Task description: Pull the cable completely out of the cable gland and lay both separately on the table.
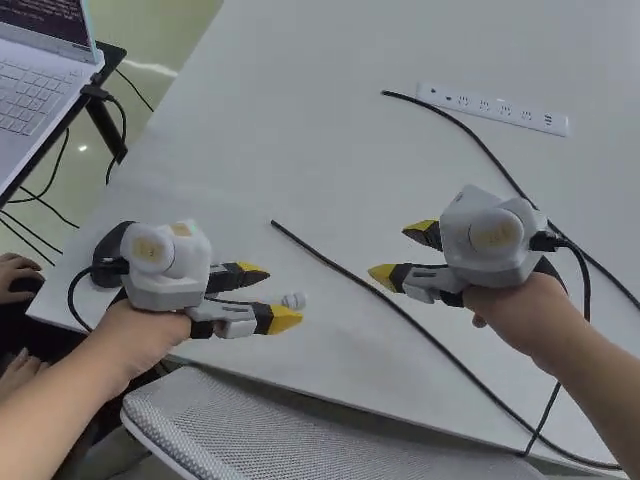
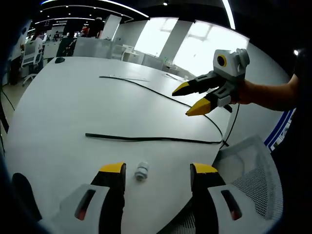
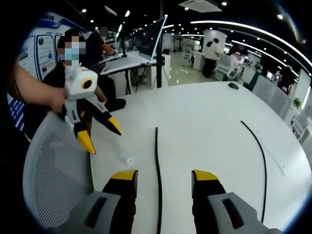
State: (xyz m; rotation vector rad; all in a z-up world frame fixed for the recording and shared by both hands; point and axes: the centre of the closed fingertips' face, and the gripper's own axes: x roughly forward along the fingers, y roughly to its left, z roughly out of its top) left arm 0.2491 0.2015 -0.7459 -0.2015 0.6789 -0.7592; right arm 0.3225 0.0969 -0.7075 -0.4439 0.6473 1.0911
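The white table (image 1: 330, 120) takes up most of the head view, and both task items lie on it, apart from each other. A grey mesh chair (image 1: 250, 440) is pushed against its near edge. An open laptop (image 1: 35, 70) stands on a stand at the far left; the lines of text on its screen are too small to read. Posters on the wall in the right gripper view are too blurred to read.

The black cable (image 1: 400, 312) lies loose on the table, running diagonally from the middle toward the near right edge. It passes between the two grippers. A second black cable (image 1: 480, 140) curves away past a white power strip (image 1: 495, 108) at the far side; no lettering on the strip can be read.

The left gripper (image 1: 268, 293) is held low over the near edge. Its yellow-tipped jaws are spread wide and hold nothing. The right gripper (image 1: 400, 250) faces it from across the cable, its jaws also wide apart and empty.

The small white cable gland (image 1: 293, 300) lies on the table just ahead of the left gripper's jaw tips, well clear of the cable. In the left gripper view it sits close to one jaw (image 2: 141, 170).
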